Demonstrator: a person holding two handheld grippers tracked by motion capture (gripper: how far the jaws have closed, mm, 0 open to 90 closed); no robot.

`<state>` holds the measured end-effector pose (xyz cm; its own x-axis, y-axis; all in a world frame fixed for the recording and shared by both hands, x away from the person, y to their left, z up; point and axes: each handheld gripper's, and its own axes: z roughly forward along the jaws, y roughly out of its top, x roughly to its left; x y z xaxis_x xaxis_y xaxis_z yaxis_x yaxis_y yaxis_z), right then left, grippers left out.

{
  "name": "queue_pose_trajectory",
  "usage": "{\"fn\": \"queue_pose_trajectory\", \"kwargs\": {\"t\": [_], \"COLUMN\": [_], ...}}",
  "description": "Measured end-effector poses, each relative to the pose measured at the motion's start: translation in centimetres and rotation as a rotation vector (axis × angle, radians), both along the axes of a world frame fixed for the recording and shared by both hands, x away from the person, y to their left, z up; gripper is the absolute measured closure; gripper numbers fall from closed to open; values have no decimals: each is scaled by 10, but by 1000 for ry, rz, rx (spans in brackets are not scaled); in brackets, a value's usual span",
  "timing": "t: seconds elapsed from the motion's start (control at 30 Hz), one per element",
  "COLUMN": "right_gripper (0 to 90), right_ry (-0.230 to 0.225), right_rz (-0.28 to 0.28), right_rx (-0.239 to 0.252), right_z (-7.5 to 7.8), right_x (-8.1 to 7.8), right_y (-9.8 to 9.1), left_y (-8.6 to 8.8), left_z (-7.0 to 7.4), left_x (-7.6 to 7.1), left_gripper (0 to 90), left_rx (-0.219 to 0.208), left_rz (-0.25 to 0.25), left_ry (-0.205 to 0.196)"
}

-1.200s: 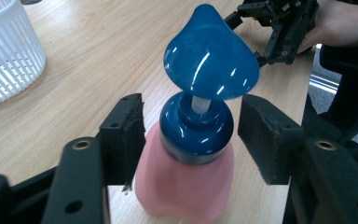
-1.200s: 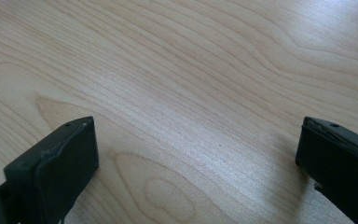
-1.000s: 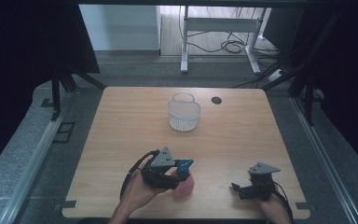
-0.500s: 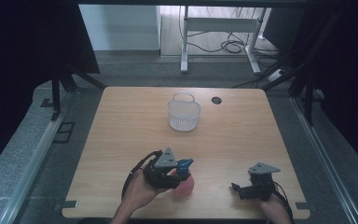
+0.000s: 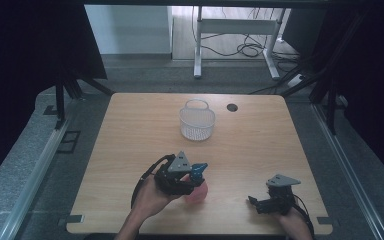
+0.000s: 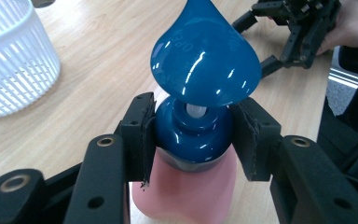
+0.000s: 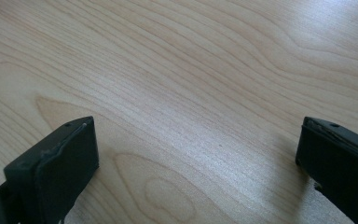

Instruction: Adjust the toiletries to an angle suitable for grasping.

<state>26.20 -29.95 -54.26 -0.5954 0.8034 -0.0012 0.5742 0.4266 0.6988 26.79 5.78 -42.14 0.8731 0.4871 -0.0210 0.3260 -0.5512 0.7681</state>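
Left gripper has its fingers clamped on the blue collar of a pink pump bottle, one pad on each side of the neck, just under the teardrop-shaped blue pump head. The jaws have just been closing, with the bottle neck between them, and now press on it. In the high view the left gripper sits near the front edge of the worktop, left of centre, with the bottle standing on the wood right under it and the person's left hand wrapped around the gripper body. White slatted basket stands further back toward the middle of the worktop, well apart from the bottle; it also shows at the upper left of the left gripper view. Right gripper rests at the front right of the worktop, well apart from the bottle, fingers spread wide over bare wood with nothing between them. A small dark round hole sits in the worktop right of the basket.
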Motion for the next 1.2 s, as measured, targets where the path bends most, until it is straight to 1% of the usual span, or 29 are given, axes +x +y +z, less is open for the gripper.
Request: {"fn": "queue_pose_trajectory", "kwargs": {"t": [0.23, 0.4, 0.87, 0.97, 1.1, 1.2], "right_gripper": [0, 0, 0, 0, 0, 0], "right_ry": [0, 0, 4, 4, 2, 2], "right_rz": [2, 1, 0, 0, -1, -1], "right_rx": [-1, -1, -1, -1, 0, 0], "right_z": [0, 0, 0, 0, 0, 0], "right_x": [0, 0, 0, 0, 0, 0], "right_y": [0, 0, 0, 0, 0, 0], "left_y": [-1, -3, -8, -8, -10, -10], "left_z": [12, 20, 39, 42, 45, 47], "left_x": [10, 18, 46, 51, 58, 65], "left_gripper": [529, 528, 529, 529, 529, 529], "left_rx": [-4, 1, 4, 4, 15, 16], "left_rz": [21, 35, 79, 87, 101, 111], "left_ry": [-17, -27, -27, -27, -33, -29]}}
